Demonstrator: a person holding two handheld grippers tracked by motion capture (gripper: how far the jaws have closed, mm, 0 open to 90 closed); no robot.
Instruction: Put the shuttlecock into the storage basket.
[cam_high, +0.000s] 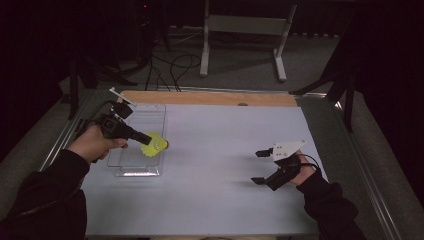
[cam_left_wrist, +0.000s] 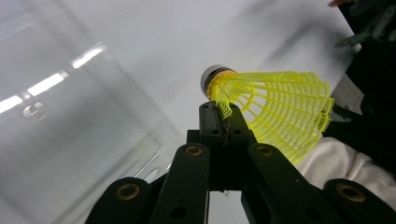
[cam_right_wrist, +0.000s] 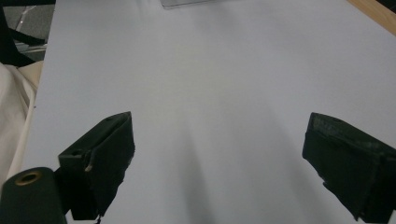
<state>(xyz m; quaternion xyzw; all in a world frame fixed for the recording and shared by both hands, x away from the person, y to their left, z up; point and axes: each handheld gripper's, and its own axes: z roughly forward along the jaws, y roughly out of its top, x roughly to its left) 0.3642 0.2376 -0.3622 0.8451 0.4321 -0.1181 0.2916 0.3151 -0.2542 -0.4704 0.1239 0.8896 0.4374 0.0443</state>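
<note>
Currently the left gripper (cam_high: 148, 139) has its jaws pinched narrow on the skirt rim of a yellow shuttlecock (cam_high: 155, 144), held at the right-hand wall of a clear plastic tray (cam_high: 150, 113) near the worktop's (cam_high: 225, 150) far-left corner. In the left gripper view the shuttlecock (cam_left_wrist: 275, 114) is caught only by a thin strip of mesh close to the cork.

Risks, as judged:
- Mesh flexes; thin bite may slip or crush the skirt.
- Release above the tray wall could tip it outside.
- Light tray may skid if bumped.

Right gripper (cam_high: 261, 166) rests near the right edge, jaws wide, holding nothing.
</note>
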